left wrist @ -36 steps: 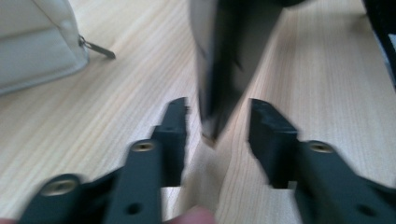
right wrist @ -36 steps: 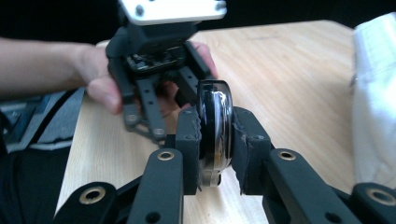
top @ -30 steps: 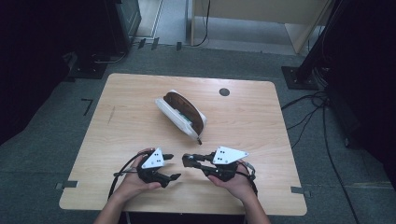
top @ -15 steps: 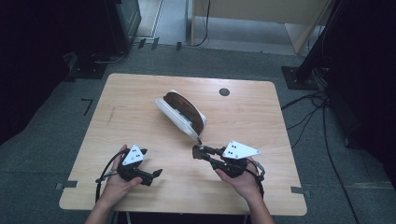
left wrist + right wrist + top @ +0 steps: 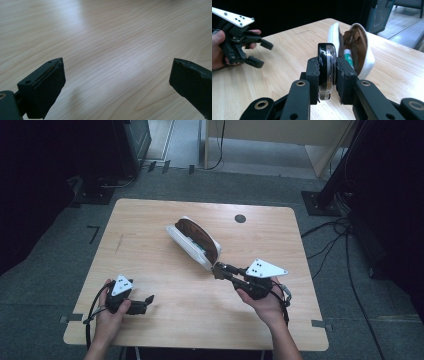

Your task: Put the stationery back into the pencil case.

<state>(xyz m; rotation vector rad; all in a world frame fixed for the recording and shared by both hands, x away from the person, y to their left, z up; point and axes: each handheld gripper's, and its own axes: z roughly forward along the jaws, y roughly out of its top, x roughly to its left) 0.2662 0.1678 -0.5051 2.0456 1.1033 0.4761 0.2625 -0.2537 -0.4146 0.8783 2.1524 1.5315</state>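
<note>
An open white pouch (image 5: pixel 192 242) with a brown lining lies on its side mid-table; a green-and-white tube (image 5: pixel 348 56) shows inside it. My right gripper (image 5: pixel 218 269) is shut on a small round glossy black disc (image 5: pixel 325 57), held on edge just off the pouch's (image 5: pixel 364 57) near end. My left gripper (image 5: pixel 146 304) sits low over the table's front left. Its jaws have just been opening and now stand wide with nothing between them (image 5: pixel 117 72). The right gripper view also shows it off to the left (image 5: pixel 263 54).
The wooden table (image 5: pixel 150 245) has a dark round hole (image 5: pixel 240 218) near its far edge. Dark equipment stands around it, and cables (image 5: pixel 345 250) run across the floor on the right.
My left gripper has drawn away to the left from the right one, and its jaws have opened. My right gripper has risen and moved toward the pouch with the disc.
</note>
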